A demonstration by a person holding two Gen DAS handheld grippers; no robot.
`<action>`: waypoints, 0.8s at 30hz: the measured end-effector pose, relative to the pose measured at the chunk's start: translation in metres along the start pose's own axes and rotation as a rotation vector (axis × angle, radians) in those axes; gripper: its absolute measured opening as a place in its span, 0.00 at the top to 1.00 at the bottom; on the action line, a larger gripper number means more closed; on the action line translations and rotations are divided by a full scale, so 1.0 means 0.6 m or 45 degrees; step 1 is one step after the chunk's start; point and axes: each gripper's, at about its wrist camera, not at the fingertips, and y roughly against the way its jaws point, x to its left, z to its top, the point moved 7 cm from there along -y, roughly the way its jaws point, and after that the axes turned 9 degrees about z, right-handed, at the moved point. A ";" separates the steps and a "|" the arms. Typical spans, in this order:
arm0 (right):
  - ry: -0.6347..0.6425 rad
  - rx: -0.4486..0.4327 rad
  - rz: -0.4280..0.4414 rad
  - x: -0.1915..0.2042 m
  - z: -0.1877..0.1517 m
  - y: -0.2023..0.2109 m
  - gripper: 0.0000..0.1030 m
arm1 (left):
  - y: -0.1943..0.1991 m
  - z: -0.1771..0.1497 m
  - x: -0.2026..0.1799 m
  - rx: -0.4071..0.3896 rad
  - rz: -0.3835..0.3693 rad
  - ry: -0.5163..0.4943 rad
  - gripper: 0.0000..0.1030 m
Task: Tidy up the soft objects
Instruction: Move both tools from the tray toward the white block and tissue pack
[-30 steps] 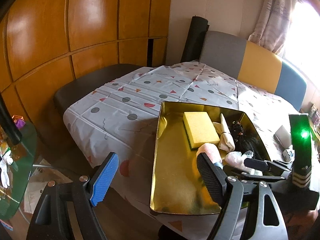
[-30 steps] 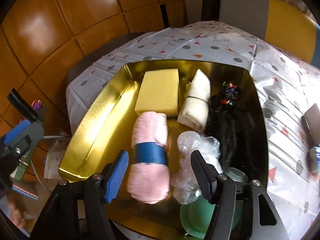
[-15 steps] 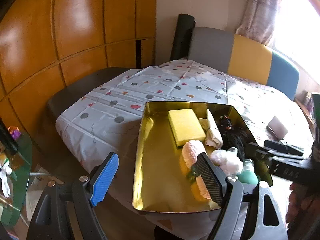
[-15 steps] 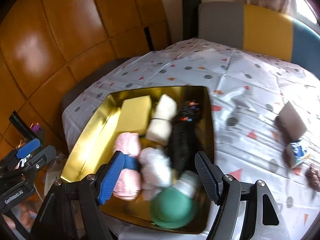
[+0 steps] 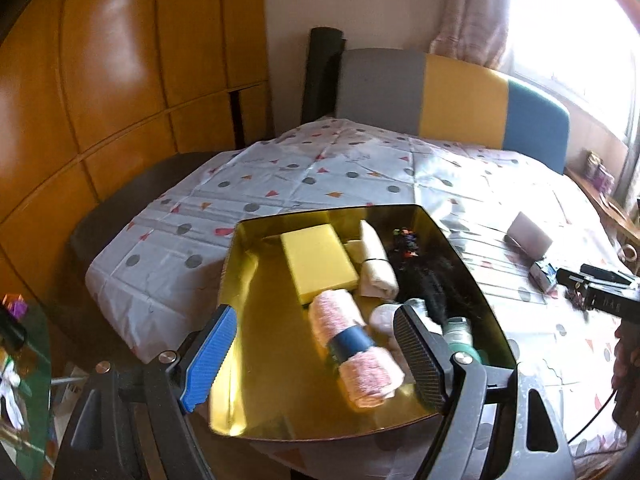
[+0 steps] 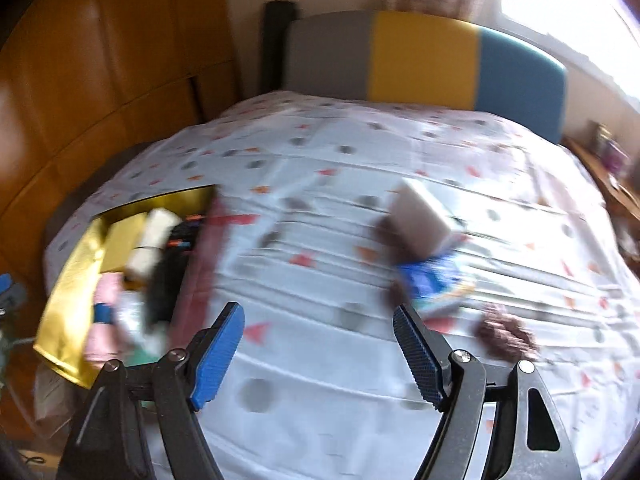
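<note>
The right gripper (image 6: 318, 356), empty with jaws opening, has swung away from the shiny gold metal tray (image 6: 70, 292) to over the spotted white tablecloth (image 6: 340, 400). The left gripper (image 5: 316, 356) hangs wide open and empty above the rolled pink towel with a blue band (image 5: 354, 350), which stays in the tray.

I see window (image 5: 576, 36) glare blown out top right, right wrist view motion-blurred, left sharp, fisheye edges bent.

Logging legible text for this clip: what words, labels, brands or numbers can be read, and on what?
None can be read.
Blue packet on the tablecloth: print too blurred.
White marks on the right gripper body, seen from the left wrist: too small.
Navy band on the pink towel roll: no print visible.
</note>
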 end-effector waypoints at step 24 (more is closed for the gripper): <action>-0.682 -0.219 -0.294 -0.334 -0.060 0.091 0.18 | -0.050 0.062 -0.321 0.296 -0.503 -0.123 0.22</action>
